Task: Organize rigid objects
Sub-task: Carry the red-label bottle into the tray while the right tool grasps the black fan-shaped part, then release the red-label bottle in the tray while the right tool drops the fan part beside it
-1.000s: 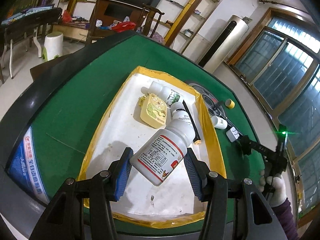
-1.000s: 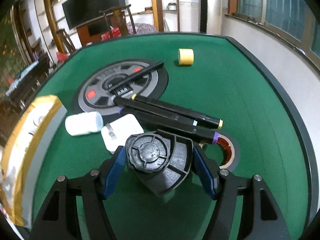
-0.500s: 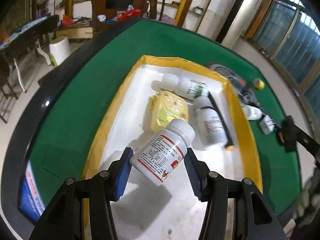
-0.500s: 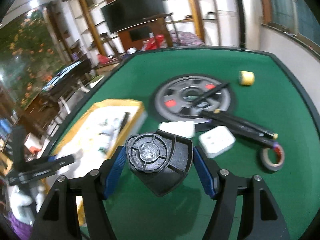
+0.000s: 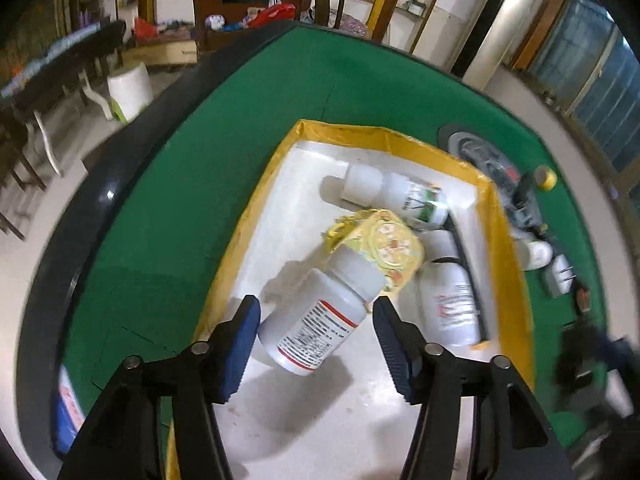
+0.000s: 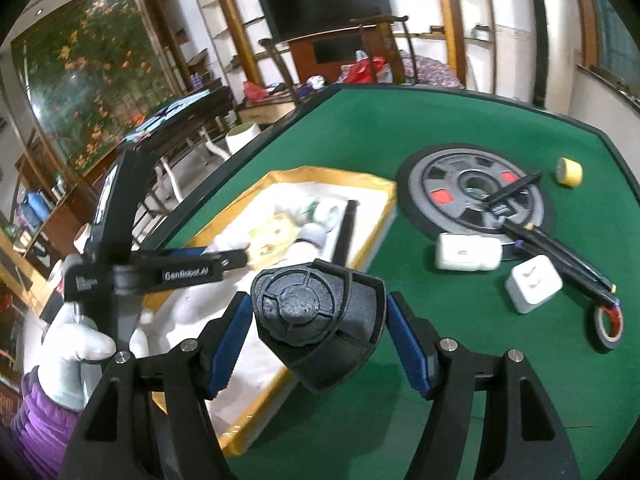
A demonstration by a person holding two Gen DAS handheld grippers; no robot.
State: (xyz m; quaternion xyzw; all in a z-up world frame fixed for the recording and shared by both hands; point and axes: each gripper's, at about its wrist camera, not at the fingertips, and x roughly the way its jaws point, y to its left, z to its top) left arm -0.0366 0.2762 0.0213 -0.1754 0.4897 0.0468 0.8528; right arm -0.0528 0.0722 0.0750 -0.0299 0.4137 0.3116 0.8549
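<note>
A white tray with a yellow rim [image 5: 256, 216] lies on the green table [image 5: 168, 208]. Over it my left gripper [image 5: 316, 308] has its jaws opening, and a white pill bottle with a red-lined label [image 5: 316, 328] lies tilted between them, with a gap at the right pad. My right gripper [image 6: 318, 304] is shut on a black ribbed block with a round cap [image 6: 320, 320], held above the tray's near right rim [image 6: 384, 204]. In the right wrist view the left gripper [image 6: 224, 260] reaches in from the left, held by a gloved hand [image 6: 76, 344].
Inside the tray lie a yellow packet [image 5: 384, 244], two more white bottles [image 5: 400, 196] [image 5: 452, 300] and a black marker [image 5: 468, 264]. Right of the tray are a grey weight plate [image 6: 452, 184], a small white bottle [image 6: 468, 252], a white charger [image 6: 532, 284], markers [image 6: 560, 252] and tape rolls [image 6: 570, 172] [image 6: 608, 328].
The left gripper carried the bottle further over the tray and its jaws widened off it. The right gripper swung left with the black block, from above the markers to the tray's edge.
</note>
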